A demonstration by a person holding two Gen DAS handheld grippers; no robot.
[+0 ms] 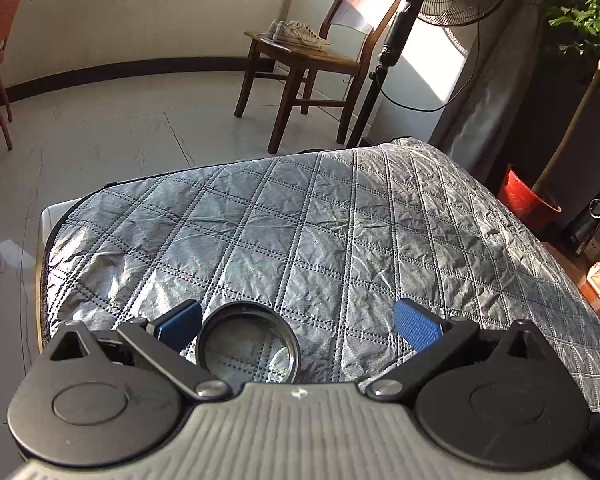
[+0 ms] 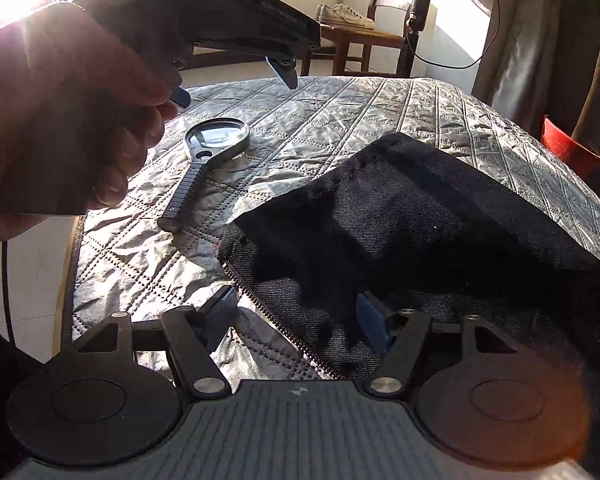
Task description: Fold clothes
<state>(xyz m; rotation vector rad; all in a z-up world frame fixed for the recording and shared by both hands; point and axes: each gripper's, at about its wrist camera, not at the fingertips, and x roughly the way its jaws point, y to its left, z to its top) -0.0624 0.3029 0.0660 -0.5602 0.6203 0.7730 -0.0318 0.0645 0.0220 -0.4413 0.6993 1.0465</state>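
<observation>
My right gripper [image 2: 300, 316] is directly over the near zip edge of the dark denim garment [image 2: 420, 232].

Its 2 jaws stand spread, pinching nothing, straddling that zipper edge, which runs diagonally away. My left gripper [image 1: 298, 322], also spread and empty, hovers left of the garment above the black-handled magnifying glass [image 2: 208, 152]. The garment's right side is cut off and in shadow.
</observation>
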